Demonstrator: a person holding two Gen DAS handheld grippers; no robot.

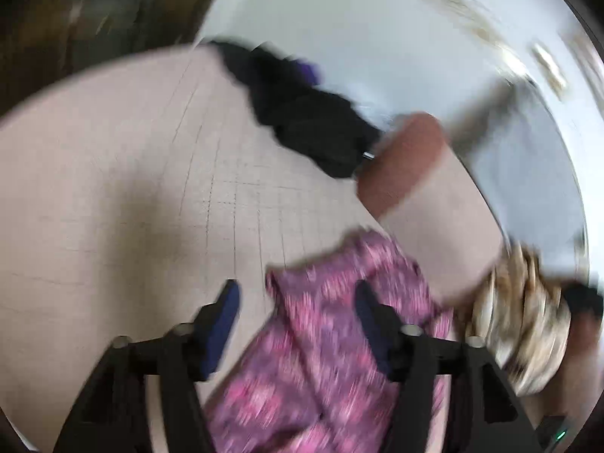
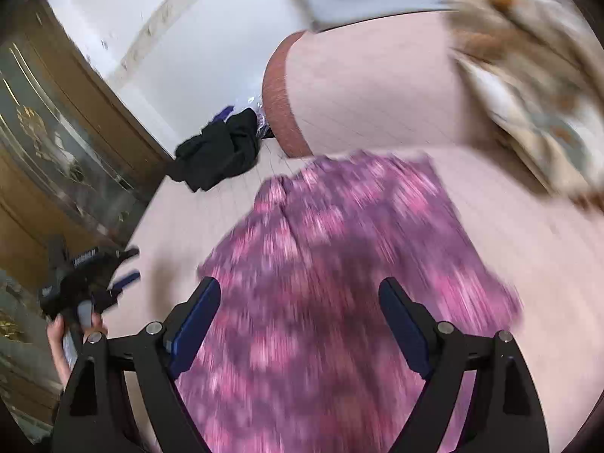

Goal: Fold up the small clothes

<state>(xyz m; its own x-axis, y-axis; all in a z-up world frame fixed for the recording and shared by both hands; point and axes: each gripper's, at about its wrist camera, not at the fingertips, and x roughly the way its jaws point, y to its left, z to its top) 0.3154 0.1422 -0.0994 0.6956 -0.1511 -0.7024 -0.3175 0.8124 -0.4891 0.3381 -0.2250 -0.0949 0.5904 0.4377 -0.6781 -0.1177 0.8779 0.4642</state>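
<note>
From the right wrist view, a cabinet (image 2: pixel 56 132) stands at far left off the table (image 2: pixel 377 87), the left gripper (image 2: pixel 124 266) hovers at the table's left edge, and black clothes (image 2: pixel 217 154) sit heaped at the far edge. The pink cloth (image 2: pixel 339 264) lies spread mid-table beneath the right gripper (image 2: pixel 300 298), jaws apart and empty. The left gripper's jaws also gape over the cloth's edge; a beige patterned cloth (image 2: pixel 528 87) lies at right.

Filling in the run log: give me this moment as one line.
left gripper: open, empty | right gripper: open, empty | pink patterned garment: on table, unfolded | black clothes: heaped apart
</note>
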